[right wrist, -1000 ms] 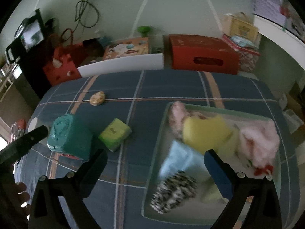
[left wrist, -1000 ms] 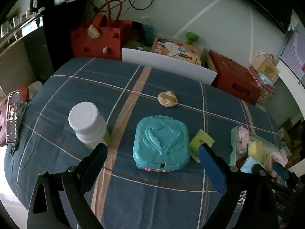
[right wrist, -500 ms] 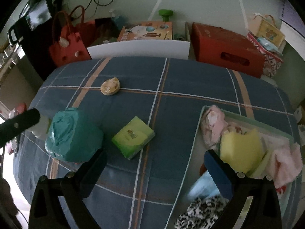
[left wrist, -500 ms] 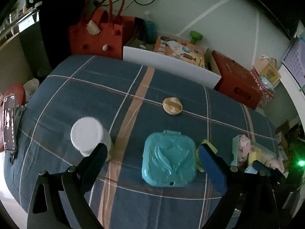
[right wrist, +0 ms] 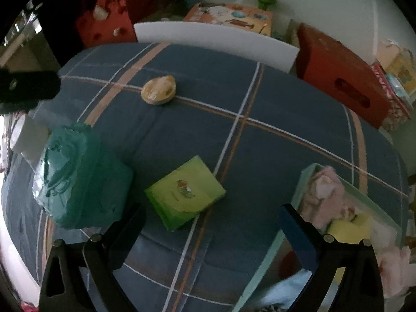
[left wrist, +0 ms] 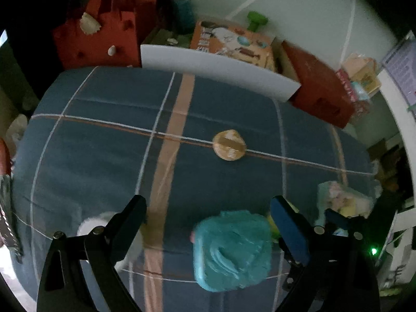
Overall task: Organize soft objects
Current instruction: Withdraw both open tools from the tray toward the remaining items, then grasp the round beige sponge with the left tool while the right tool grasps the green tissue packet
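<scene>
swung right tongs (right wrist: 212, 234) off the tray (right wrist: 306, 174) toward the green pack (right wrist: 186, 192); both tongs wide open, empty, probably readied to grab.

A plaid-covered bed (right wrist: 260, 156) carries a teal case (right wrist: 78, 179), green packet (right wrist: 186, 192), tray (right wrist: 299, 200).

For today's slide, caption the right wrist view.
Open right gripper hovers over a green pouch beside the tray of soft items.
</scene>
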Action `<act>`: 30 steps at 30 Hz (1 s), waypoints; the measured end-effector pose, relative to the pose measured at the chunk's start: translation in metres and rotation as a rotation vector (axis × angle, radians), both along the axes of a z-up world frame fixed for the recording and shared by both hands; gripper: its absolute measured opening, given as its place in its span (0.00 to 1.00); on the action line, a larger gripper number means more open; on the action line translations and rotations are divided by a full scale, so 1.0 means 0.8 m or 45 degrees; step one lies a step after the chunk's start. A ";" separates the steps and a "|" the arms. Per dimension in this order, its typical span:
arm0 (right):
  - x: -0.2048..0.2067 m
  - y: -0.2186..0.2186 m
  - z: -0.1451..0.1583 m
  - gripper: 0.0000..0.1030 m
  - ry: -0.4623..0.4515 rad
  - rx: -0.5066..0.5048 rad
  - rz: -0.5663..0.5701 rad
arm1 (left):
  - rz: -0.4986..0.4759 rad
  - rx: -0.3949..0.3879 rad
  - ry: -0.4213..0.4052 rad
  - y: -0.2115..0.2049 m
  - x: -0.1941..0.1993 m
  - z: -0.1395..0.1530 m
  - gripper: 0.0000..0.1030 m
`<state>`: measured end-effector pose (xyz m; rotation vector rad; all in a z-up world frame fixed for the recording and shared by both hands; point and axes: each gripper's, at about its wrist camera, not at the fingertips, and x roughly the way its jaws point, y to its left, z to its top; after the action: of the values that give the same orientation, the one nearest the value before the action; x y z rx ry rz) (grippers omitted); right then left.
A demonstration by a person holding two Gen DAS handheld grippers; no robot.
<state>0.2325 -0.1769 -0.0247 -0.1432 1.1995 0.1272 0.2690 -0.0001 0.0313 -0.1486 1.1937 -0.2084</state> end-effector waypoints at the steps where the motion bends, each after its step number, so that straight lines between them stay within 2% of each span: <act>1: 0.001 0.002 -0.003 1.00 0.007 -0.001 0.013 | -0.009 0.026 0.016 -0.001 0.006 -0.003 0.93; 5: 0.004 0.009 -0.014 1.00 0.027 -0.020 0.052 | -0.026 0.045 0.079 -0.003 0.021 -0.017 0.93; 9: 0.012 0.013 -0.029 0.99 0.044 -0.036 0.079 | -0.045 0.013 0.143 -0.005 0.034 -0.027 0.93; 22: 0.034 -0.012 -0.044 0.98 0.016 0.088 -0.013 | -0.021 0.017 0.292 -0.027 0.074 -0.059 0.93; 24: 0.032 -0.019 -0.045 0.96 0.010 0.105 -0.027 | -0.027 0.038 0.303 -0.034 0.081 -0.063 0.93; 26: 0.032 -0.022 -0.045 0.88 0.001 0.125 -0.047 | -0.016 0.060 0.308 -0.037 0.089 -0.068 0.93; 30: 0.032 -0.030 -0.042 0.81 -0.018 0.173 -0.063 | 0.016 0.044 0.341 -0.043 0.104 -0.079 0.93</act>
<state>0.2580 -0.2007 -0.0579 0.0048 1.1753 0.1639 0.3521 -0.0342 -0.0321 -0.1568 1.4620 -0.1599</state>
